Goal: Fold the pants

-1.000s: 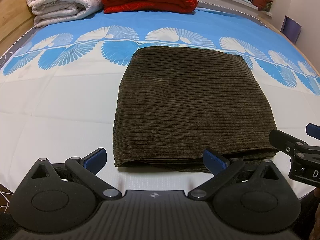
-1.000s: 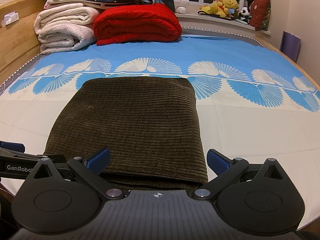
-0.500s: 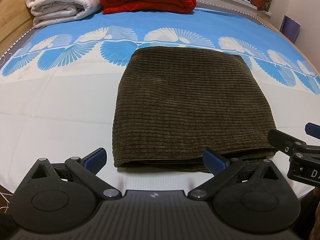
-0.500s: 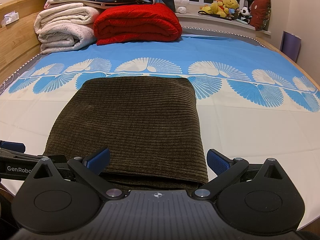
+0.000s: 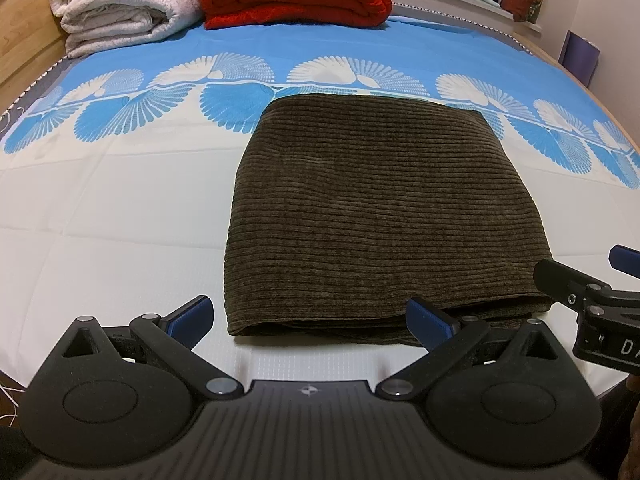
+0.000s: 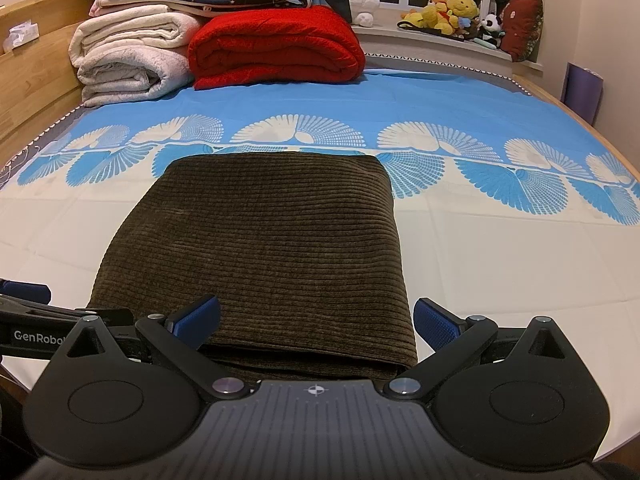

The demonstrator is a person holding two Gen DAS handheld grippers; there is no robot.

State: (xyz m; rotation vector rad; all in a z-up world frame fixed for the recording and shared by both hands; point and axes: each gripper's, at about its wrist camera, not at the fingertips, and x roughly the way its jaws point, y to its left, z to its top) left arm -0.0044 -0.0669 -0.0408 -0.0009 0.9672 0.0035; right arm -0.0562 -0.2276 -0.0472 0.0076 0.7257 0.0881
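Observation:
Dark olive corduroy pants [image 5: 380, 208] lie folded into a flat rectangle on the bed, also seen in the right wrist view as pants [image 6: 260, 248]. My left gripper [image 5: 310, 316] is open, hovering just short of the pants' near left corner, with nothing between its blue pads. My right gripper [image 6: 316, 318] is open over the near right edge of the fold and holds nothing. The right gripper [image 5: 592, 292] shows at the right edge of the left wrist view. The left gripper [image 6: 24, 312] shows at the left edge of the right wrist view.
The bed sheet [image 6: 500, 264] is white near me and blue with a white fan pattern farther off. Folded white blankets [image 6: 128, 52] and a red blanket [image 6: 276, 44] are stacked at the far end. Plush toys [image 6: 452, 12] line the windowsill. A wooden headboard [image 6: 28, 76] runs along the left.
Both grippers stay open and nearly still; the left wrist view has shifted very slightly. The pants have not moved.

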